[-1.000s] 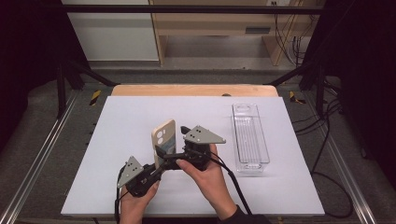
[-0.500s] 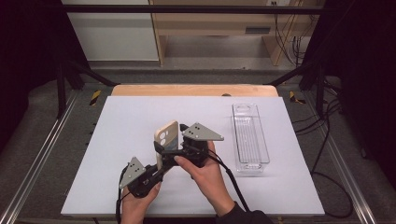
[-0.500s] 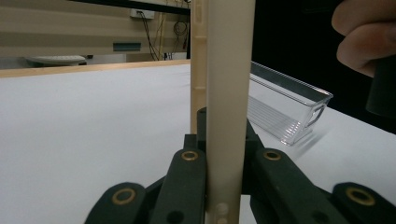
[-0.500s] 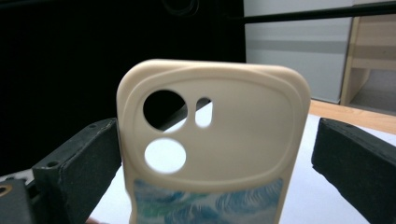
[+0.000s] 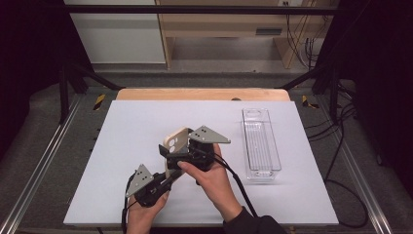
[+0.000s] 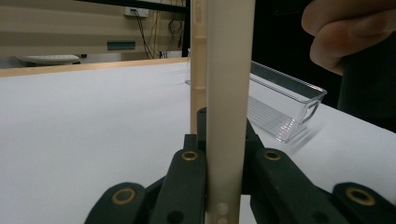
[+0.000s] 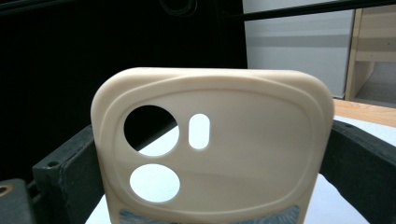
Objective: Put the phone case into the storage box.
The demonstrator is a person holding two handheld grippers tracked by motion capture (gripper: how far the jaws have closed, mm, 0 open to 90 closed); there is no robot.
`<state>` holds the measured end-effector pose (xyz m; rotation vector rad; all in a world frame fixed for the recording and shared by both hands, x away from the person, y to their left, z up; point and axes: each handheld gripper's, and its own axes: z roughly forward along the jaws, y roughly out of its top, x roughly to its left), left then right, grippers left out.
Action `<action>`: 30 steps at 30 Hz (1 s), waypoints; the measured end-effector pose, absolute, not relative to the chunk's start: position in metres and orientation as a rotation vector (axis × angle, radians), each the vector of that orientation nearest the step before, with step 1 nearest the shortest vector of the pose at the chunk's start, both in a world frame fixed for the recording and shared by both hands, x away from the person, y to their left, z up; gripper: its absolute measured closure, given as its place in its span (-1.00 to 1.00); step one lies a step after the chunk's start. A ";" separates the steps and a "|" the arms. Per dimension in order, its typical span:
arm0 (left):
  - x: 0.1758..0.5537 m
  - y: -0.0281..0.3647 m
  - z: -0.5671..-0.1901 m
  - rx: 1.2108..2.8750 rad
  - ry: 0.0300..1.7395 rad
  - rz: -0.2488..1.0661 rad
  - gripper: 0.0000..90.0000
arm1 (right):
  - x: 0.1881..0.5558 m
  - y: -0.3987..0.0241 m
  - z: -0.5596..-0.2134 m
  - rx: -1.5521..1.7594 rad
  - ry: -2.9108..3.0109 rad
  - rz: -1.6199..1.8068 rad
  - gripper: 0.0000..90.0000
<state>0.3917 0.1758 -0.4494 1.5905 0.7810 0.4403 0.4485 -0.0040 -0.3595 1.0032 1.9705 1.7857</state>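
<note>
A beige phone case [image 5: 177, 140] with camera cut-outs stands upright above the white table [image 5: 122, 131], held between both grippers. My left gripper [image 5: 169, 176] comes up from below and is shut on the case's lower end. In the left gripper view the case [image 6: 231, 93] is seen edge-on, with the left gripper [image 6: 224, 156] clamping it. My right gripper [image 5: 175, 152] reaches in from the right. In the right gripper view its black jaws flank the case [image 7: 243, 116] and touch both long sides, so the right gripper [image 7: 212, 147] is shut across its width.
A clear plastic tray [image 5: 261, 146] lies lengthwise on the right part of the table, also in the left gripper view [image 6: 285, 107]. Metal rails and cables run along both table sides. A wooden strip edges the far side.
The case's top and the right gripper have shifted slightly to the right. The left hand has kept its place.
</note>
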 end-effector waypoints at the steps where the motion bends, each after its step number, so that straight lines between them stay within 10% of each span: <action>1: 0.392 0.176 -0.450 1.590 0.781 0.440 0.90 | 0.449 -0.004 -0.360 1.001 1.972 1.787 -0.94; 30: 0.394 0.176 -0.453 1.593 0.798 0.461 0.74 | 0.454 -0.005 -0.360 1.124 2.016 1.729 -0.76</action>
